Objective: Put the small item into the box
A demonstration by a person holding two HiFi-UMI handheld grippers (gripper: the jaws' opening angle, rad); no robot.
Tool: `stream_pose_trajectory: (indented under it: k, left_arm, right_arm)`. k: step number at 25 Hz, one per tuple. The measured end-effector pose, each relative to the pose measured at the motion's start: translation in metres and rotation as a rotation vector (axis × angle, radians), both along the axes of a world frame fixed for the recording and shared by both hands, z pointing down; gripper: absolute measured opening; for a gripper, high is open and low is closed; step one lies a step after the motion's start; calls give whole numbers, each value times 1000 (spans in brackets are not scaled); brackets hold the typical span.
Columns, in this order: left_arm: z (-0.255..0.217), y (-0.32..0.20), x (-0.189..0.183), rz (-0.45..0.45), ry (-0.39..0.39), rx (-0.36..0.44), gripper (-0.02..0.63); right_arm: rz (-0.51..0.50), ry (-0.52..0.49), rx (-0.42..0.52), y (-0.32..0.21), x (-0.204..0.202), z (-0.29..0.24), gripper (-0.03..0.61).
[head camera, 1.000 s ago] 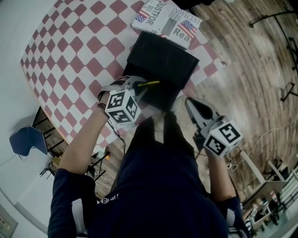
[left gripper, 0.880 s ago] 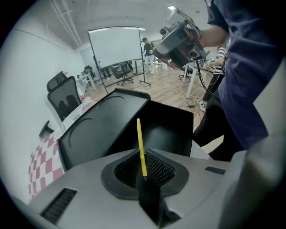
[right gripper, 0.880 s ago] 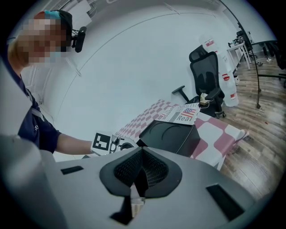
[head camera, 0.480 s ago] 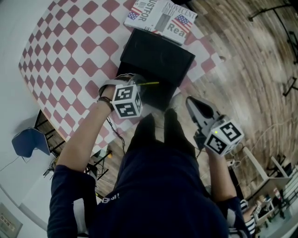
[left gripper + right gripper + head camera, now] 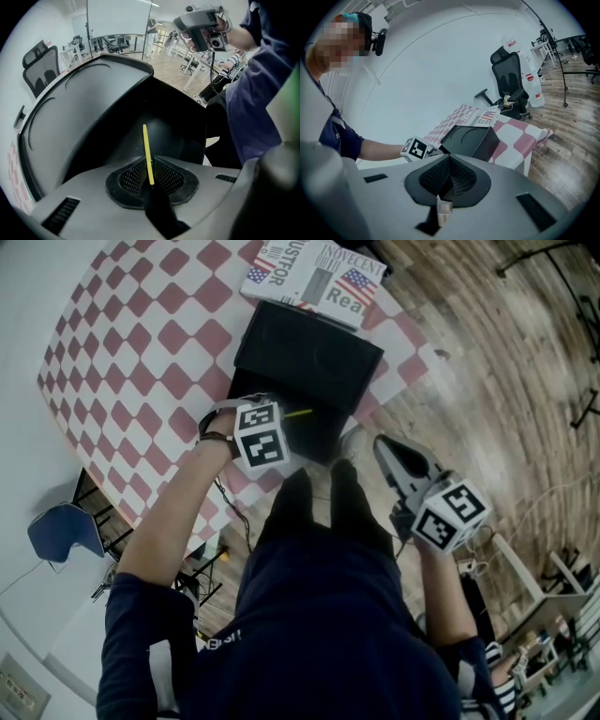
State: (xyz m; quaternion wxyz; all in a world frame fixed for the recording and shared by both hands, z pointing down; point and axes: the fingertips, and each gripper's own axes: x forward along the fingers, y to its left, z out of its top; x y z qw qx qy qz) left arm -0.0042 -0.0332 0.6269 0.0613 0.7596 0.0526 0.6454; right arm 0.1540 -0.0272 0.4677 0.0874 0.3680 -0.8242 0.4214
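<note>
A thin yellow stick [image 5: 148,154] stands up from between the pads of my left gripper [image 5: 149,163], which is shut on its lower end. The jaws have just been opening a little, with the stick still between them. The gripper points steeply down into the open black box [image 5: 173,126], whose lid [image 5: 79,108] leans back at the left. In the head view the left gripper [image 5: 281,420] hangs over the box [image 5: 314,432] at the table's near edge, the stick [image 5: 298,413] poking out over it. My right gripper [image 5: 396,454] is shut on nothing, off the table to the right.
The box stands on a red-and-white checked tablecloth [image 5: 141,343]. A printed newspaper [image 5: 319,277] lies behind the lid. The person's legs are just below the table edge. A black office chair [image 5: 511,70] stands beyond the table, and a blue chair [image 5: 56,531] is at the left.
My left gripper has sunk and tipped down toward the open box, carrying the yellow stick with it. The right gripper has stayed in about the same place.
</note>
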Motion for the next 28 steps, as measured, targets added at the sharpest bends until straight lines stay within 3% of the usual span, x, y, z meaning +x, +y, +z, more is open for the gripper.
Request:
stream_pose_trajectory:
  k: [6, 10, 20, 28]
  left_arm:
    - [-4, -3, 1, -26, 2, 11, 143]
    - [-22, -14, 4, -60, 48, 77, 149]
    - [-136, -46, -14, -402, 411, 309, 70]
    - [-216, -36, -34, -572, 638, 381, 54]
  right_arm:
    - [-5, -2, 6, -3, 1, -3, 17]
    - [-18, -1, 25, -8, -3, -12, 17]
    - [-61, 19, 98, -20, -32, -45, 17]
    - [-44, 64, 177, -29, -54, -70, 17]
